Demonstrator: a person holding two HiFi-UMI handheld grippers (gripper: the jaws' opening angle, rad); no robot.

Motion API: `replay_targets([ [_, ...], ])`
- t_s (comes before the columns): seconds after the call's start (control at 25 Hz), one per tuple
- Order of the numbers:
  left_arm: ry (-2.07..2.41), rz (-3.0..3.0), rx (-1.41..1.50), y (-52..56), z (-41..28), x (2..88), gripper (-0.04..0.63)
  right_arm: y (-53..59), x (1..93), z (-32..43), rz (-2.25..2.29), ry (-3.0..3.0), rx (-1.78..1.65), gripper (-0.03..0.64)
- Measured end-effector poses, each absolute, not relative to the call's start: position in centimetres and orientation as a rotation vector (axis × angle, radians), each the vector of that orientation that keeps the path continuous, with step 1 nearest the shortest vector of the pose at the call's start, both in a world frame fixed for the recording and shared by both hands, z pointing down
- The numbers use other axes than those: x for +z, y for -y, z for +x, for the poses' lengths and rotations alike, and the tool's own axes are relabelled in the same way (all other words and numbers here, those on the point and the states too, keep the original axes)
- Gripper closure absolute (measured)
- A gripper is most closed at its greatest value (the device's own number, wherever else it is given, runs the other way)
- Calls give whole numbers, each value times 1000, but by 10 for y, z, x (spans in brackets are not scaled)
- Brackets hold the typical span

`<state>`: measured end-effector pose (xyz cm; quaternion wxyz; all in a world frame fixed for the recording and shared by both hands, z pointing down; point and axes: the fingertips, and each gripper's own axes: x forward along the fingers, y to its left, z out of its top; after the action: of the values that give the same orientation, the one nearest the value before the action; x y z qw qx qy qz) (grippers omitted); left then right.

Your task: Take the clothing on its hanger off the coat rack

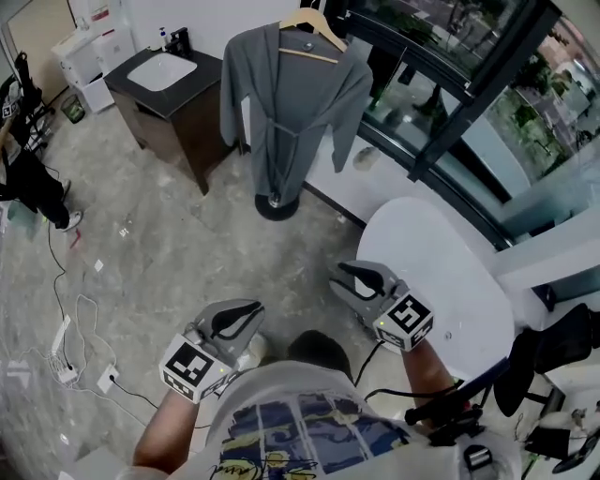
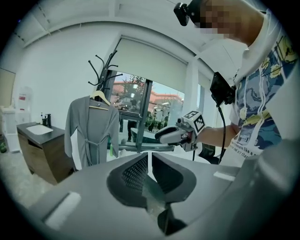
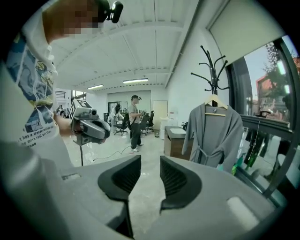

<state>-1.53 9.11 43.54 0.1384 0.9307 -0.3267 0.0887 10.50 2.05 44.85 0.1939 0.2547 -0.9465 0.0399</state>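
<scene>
A grey robe hangs on a wooden hanger at the top of a black coat rack, whose round base stands on the floor ahead of me. The robe shows at the left of the left gripper view, under the rack's hooks. In the right gripper view the robe hangs at the right. Both grippers are held low near my body, far short of the robe. My left gripper is shut with nothing in it. My right gripper is open and empty.
A dark cabinet with a white sink stands left of the rack. A white round table is at my right, beside the glass wall. Cables and a power strip lie on the floor at left. People stand far back.
</scene>
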Motion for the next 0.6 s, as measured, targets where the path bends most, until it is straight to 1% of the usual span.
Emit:
replay_targets([
  [0.32,1013,2631,211,-35,-48,445,565,87,432,102,696,2594,16,459],
  [0.6,1117,2598,196,44,-50,427,565,227,403,127,735,2533,-121,429],
])
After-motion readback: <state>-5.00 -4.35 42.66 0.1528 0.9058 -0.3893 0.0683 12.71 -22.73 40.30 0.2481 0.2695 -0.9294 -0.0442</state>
